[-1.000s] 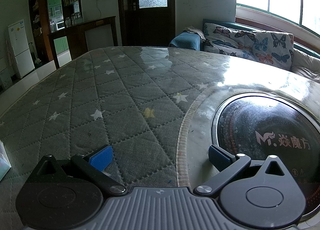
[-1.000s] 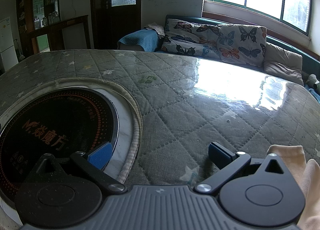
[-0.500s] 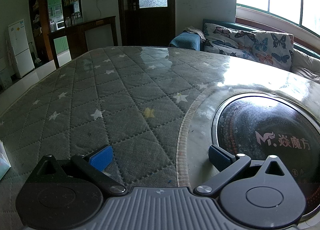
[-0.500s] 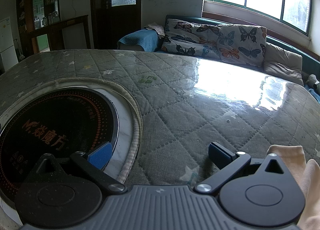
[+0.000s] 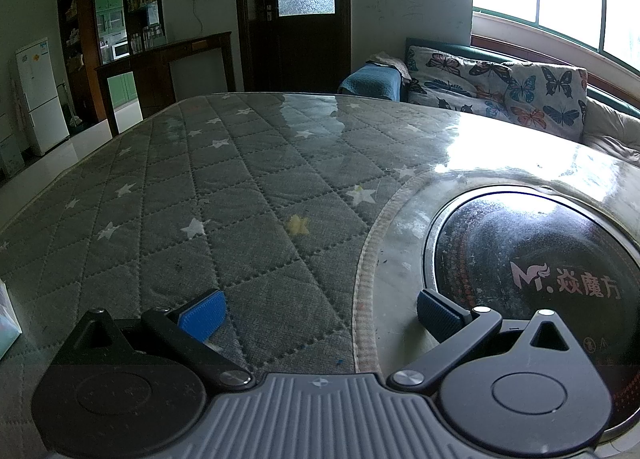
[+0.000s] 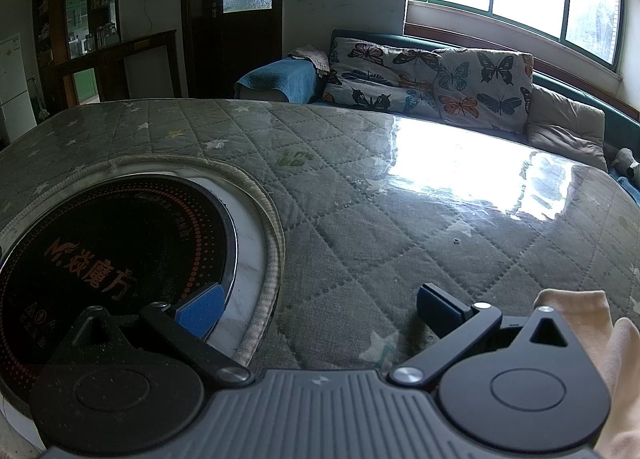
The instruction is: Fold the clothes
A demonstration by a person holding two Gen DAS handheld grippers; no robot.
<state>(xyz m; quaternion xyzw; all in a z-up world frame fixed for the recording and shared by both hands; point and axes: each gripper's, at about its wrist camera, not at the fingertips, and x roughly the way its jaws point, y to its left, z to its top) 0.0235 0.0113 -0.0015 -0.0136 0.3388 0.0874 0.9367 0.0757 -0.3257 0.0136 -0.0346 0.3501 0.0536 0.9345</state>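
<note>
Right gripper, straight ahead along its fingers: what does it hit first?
Probably the quilted table cover. The right gripper is open and points across bare quilt, between the induction cooktop and the beige cloth. Depth unclear.

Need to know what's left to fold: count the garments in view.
1. A cream garment lies at the lower right edge of the right wrist view, beside the open right gripper. More may lie out of frame.

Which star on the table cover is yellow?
The yellow star just left of the cooktop, ahead of the left gripper. The stars around it are white.
</note>
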